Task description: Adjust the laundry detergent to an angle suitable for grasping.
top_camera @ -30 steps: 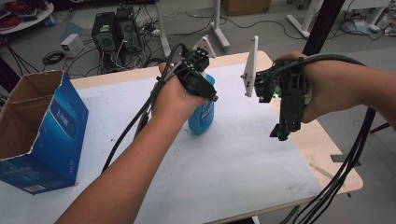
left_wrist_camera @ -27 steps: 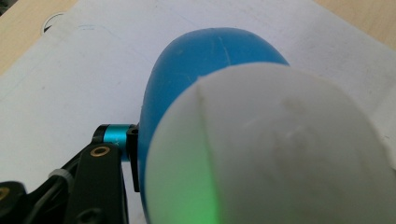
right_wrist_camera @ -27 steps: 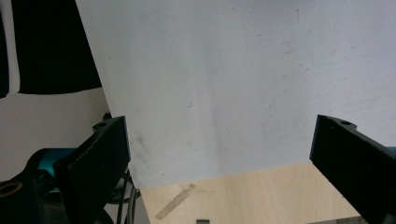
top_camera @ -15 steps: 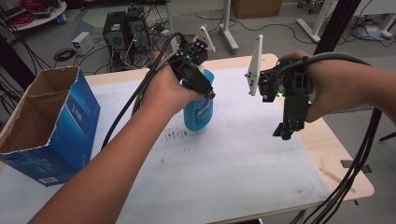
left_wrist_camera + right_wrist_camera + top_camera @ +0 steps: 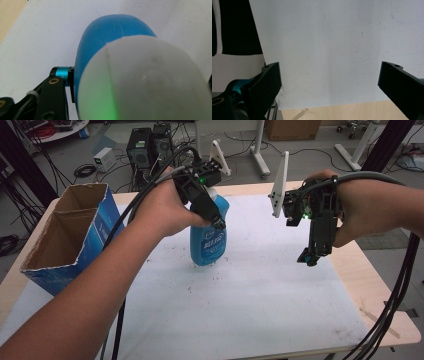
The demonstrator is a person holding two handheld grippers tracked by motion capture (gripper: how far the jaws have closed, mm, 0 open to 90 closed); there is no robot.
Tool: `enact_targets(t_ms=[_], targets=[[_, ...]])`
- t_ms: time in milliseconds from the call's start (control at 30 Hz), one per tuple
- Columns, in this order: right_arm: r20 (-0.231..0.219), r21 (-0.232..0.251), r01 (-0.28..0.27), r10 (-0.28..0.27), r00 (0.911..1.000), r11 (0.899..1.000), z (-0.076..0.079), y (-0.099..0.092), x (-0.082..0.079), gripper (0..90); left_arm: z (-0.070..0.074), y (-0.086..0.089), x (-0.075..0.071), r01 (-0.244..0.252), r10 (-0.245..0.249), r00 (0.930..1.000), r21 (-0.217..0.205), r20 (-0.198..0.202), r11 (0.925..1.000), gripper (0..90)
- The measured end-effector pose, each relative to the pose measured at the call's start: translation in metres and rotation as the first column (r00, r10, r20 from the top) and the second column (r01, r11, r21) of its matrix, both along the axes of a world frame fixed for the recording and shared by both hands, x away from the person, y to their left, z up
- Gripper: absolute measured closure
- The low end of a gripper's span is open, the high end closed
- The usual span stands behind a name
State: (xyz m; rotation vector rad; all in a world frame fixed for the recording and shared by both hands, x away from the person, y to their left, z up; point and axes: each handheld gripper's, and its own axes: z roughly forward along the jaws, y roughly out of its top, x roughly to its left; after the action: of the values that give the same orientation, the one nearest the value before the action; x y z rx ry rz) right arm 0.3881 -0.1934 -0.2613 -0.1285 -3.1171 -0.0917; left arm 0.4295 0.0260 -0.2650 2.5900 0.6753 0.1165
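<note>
Even soft light; white cap [image 5: 147,82] blurred close-up, tinged with green glow

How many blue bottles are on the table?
1. The blue bottle stands near the table's middle, gripped near its top by the left gripper. The open blue cardboard box at the left could hide more; I can't see its bottom.

bottle [image 5: 209,237]: blue, white cap
carton [image 5: 70,237]: blue outside, brown inside
table sheet [image 5: 240,305]: white, dark specks
</note>
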Motion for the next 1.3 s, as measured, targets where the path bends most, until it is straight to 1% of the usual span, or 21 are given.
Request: enact_targets(t_ms=[300,500,533,567,633,667,700,733,767,833,900,967,1033,1067,1100,1133,1167,1200,1233,1267,1300], targets=[[0.001,-0.007,-0.041,0.041,0.9992,0.999,0.009,0.025,0.011,4.0,0.005,0.030,-0.009,0.130,-0.129,0.9907,0.005,-0.041,0.9915,40.5],[0.000,-0.006,-0.065,0.065,0.9979,0.998,0.013,0.039,0.017,4.0,0.005,0.042,-0.018,0.230,-0.230,0.9717,-0.008,-0.053,0.9732,40.5],[0.000,-0.006,-0.067,0.067,0.9977,0.998,0.013,0.042,0.018,4.0,0.006,0.045,-0.021,0.267,-0.268,0.9623,-0.022,-0.046,0.9634,40.6],[0.000,-0.006,-0.067,0.067,0.9977,0.998,0.013,0.042,0.018,4.0,0.006,0.045,-0.021,0.267,-0.268,0.9623,-0.022,-0.046,0.9634,40.6],[-0.001,-0.007,-0.067,0.067,0.9977,0.998,0.014,0.045,0.018,4.0,0.006,0.046,-0.024,0.299,-0.301,0.9526,-0.035,-0.047,0.9536,40.6],[-0.002,-0.005,-0.072,0.072,0.9974,0.997,0.014,0.047,0.018,4.0,0.005,0.048,-0.026,0.327,-0.329,0.9428,-0.039,-0.053,0.9441,40.6],[-0.002,-0.005,-0.072,0.072,0.9974,0.997,0.014,0.047,0.018,4.0,0.005,0.048,-0.026,0.327,-0.329,0.9428,-0.039,-0.053,0.9441,40.6],[-0.001,-0.005,-0.075,0.075,0.9972,0.997,0.014,0.048,0.018,4.0,0.003,0.048,-0.029,0.362,-0.364,0.9300,-0.041,-0.054,0.9314,40.5],[-0.001,-0.005,-0.075,0.075,0.9972,0.997,0.014,0.048,0.018,4.0,0.003,0.048,-0.029,0.362,-0.364,0.9300,-0.041,-0.054,0.9314,40.5],[-0.003,-0.008,-0.074,0.074,0.9973,0.997,0.014,0.048,0.018,4.0,0.001,0.047,-0.033,0.406,-0.408,0.9116,-0.039,-0.051,0.9129,40.5],[-0.002,-0.011,-0.074,0.074,0.9973,0.997,0.013,0.048,0.018,4.0,0.000,0.047,-0.035,0.422,-0.424,0.9042,-0.047,-0.054,0.9055,40.5],[-0.002,-0.010,-0.075,0.075,0.9972,0.997,0.013,0.048,0.018,4.0,-0.002,0.048,-0.037,0.455,-0.458,0.8878,-0.060,-0.049,0.8886,40.5],[-0.003,-0.012,-0.077,0.077,0.9970,0.997,0.013,0.048,0.018,4.0,-0.003,0.049,-0.038,0.461,-0.466,0.8836,-0.081,-0.048,0.8836,40.5],[-0.001,-0.010,-0.080,0.080,0.9968,0.997,0.013,0.049,0.018,4.0,-0.005,0.051,-0.040,0.483,-0.488,0.8727,-0.100,-0.026,0.8699,40.5],[-0.001,-0.010,-0.080,0.080,0.9968,0.997,0.013,0.049,0.018,4.0,-0.005,0.051,-0.040,0.483,-0.488,0.8727,-0.100,-0.026,0.8699,40.5],[-0.002,-0.018,-0.075,0.075,0.9972,0.997,0.014,0.049,0.017,4.0,-0.005,0.053,-0.041,0.510,-0.513,0.8582,-0.104,-0.010,0.8542,40.5],[-0.002,-0.018,-0.075,0.075,0.9972,0.997,0.014,0.049,0.017,4.0,-0.005,0.053,-0.041,0.510,-0.513,0.8582,-0.104,-0.010,0.8542,40.5],[-0.001,-0.016,-0.079,0.079,0.9969,0.997,0.014,0.050,0.016,4.0,-0.005,0.054,-0.042,0.527,-0.530,0.8481,-0.104,-0.005,0.8437,40.5],[-0.001,-0.016,-0.079,0.079,0.9969,0.997,0.014,0.050,0.016,4.0,-0.005,0.054,-0.042,0.527,-0.530,0.8481,-0.104,-0.005,0.8437,40.5],[-0.002,-0.018,-0.077,0.077,0.9970,0.997,0.014,0.051,0.016,4.0,-0.006,0.056,-0.043,0.546,-0.549,0.8359,-0.113,0.003,0.8303,40.5],[-0.002,-0.018,-0.077,0.077,0.9970,0.997,0.014,0.051,0.016,4.0,-0.006,0.056,-0.043,0.546,-0.549,0.8359,-0.113,0.003,0.8303,40.5]])
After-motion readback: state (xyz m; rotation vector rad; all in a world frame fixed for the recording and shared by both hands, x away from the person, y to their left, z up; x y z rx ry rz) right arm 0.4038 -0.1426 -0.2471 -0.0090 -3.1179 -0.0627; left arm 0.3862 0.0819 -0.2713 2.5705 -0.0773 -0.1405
